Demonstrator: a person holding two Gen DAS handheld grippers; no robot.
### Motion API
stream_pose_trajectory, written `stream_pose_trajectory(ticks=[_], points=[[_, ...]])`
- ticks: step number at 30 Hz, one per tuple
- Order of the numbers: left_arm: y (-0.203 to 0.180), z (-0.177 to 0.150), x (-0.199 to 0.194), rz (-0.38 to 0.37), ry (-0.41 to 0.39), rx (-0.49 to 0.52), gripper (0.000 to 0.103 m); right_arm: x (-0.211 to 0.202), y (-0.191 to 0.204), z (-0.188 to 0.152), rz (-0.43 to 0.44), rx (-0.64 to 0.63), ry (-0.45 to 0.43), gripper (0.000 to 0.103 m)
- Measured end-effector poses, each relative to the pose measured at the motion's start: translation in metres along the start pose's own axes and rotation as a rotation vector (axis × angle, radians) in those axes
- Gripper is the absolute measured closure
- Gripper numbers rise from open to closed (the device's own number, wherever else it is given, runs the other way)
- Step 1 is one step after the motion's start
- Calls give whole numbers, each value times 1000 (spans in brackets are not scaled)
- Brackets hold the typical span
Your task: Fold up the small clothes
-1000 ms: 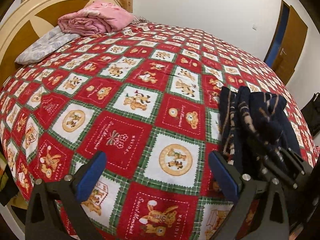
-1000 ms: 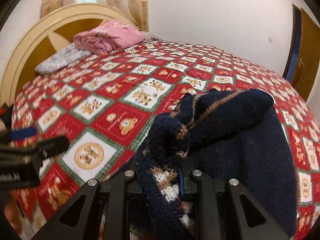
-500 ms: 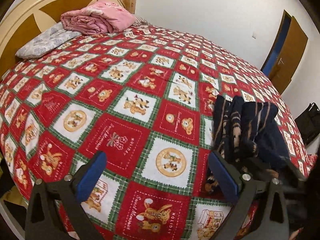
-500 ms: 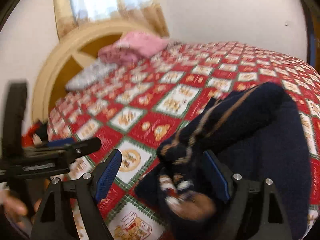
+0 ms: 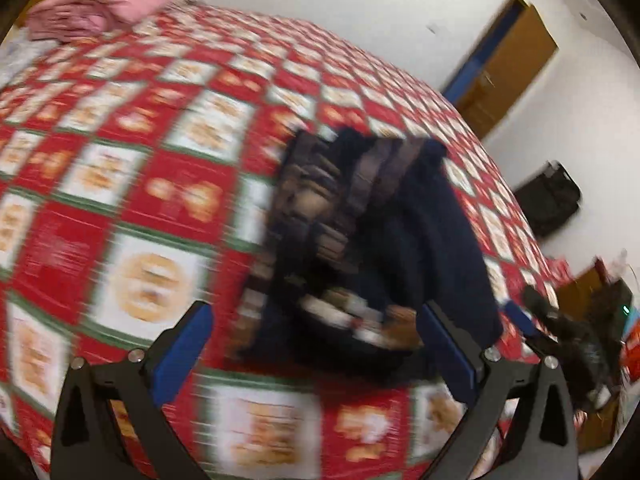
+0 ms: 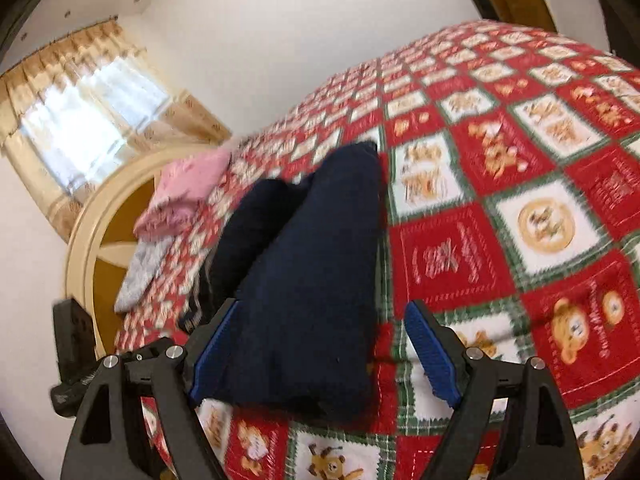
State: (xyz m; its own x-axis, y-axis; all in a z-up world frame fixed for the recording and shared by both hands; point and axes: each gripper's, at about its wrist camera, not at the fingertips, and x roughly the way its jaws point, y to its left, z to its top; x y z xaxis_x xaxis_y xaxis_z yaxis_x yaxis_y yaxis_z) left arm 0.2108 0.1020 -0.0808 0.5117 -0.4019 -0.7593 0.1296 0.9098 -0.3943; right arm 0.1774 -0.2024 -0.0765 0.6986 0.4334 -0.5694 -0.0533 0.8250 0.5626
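Note:
A navy knitted sweater (image 5: 380, 240) with tan and white pattern bands lies bunched on the red patchwork bedspread (image 5: 168, 208). My left gripper (image 5: 316, 344) is open just in front of the sweater's near edge, nothing between its blue pads. The left wrist view is blurred. In the right wrist view the sweater (image 6: 312, 280) shows its plain navy side and stretches away from me. My right gripper (image 6: 324, 356) is open with the sweater's near end lying between the fingers, the pads not pressing on it. The left gripper's black body (image 6: 72, 344) shows at the left edge.
Folded pink bedding (image 6: 188, 188) and a grey pillow (image 6: 140, 276) lie by the cream headboard (image 6: 96, 240). A curtained window (image 6: 80, 100) is behind it. A brown door (image 5: 508, 72) and a black bag (image 5: 548, 196) stand beyond the bed's far side.
The right gripper has opened and let go of the sweater, which now lies on the bed, and it has rolled and pulled back. The left gripper has swung right toward the sweater.

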Motion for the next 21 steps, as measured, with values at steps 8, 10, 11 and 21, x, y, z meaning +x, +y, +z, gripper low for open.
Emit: stream_pose_trajectory(ticks=[8,10,11,21], points=[[-46,-15,15,79,14,129,0,45,-6,-28,15,27,166,53],[-43,-11,20,216,-26,134,4,42,4,-32,-15,-30,159,59],[-36,-8,21,279,-46,120,17,40,10,-33,-27,-63,160,60],[16,9,0,234,-154,-10,56,18,8,-34,-15,-110,261,59]])
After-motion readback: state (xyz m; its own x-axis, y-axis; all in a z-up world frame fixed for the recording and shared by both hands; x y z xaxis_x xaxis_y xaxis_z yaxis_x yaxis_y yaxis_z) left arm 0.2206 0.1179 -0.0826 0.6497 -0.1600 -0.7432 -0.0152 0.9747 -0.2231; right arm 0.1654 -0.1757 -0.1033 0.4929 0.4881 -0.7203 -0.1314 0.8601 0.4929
